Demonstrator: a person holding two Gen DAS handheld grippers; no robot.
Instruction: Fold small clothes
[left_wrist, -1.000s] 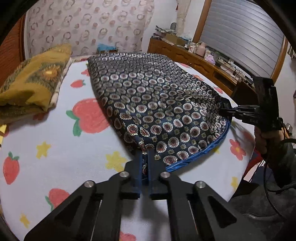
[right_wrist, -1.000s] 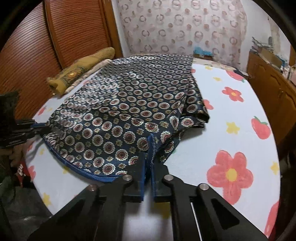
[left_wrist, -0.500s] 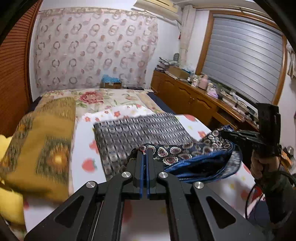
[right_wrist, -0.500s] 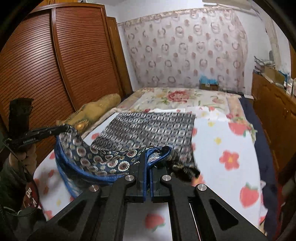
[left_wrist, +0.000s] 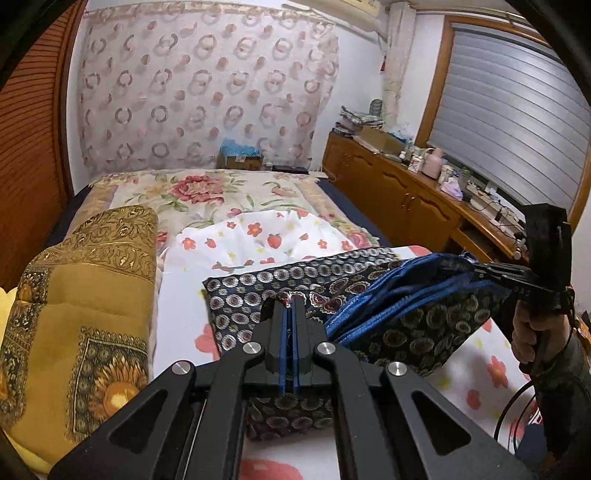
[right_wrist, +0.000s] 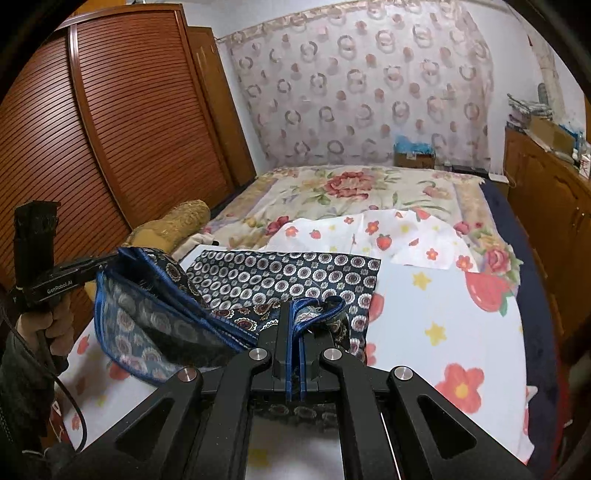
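Both grippers are clenched on the cloth (left_wrist: 417, 325), one at each near corner. Your left gripper (left_wrist: 289, 301) pinches the patterned edge between its fingers (left_wrist: 277, 332); in the right wrist view the same tool shows at the far left, gripped by your left hand (right_wrist: 55, 321), with the blue-hemmed corner hanging from its tip. Your right gripper (right_wrist: 295, 310) clamps a bunched blue hem; the left wrist view shows it at the far right, held by your right hand (left_wrist: 528, 332).

Cloth: dark blue with ring pattern, blue trim. Near half is lifted off the bed (right_wrist: 443, 314) and sags between the two tools in a loose pouch, its inside face showing. Far half lies flat on the white sheet printed with flowers and strawberries.

Beside the cloth, on your left, a folded mustard-gold blanket (left_wrist: 81, 314) rests on the bed. A wooden cabinet (left_wrist: 399, 199) runs along the right wall, its top cluttered.
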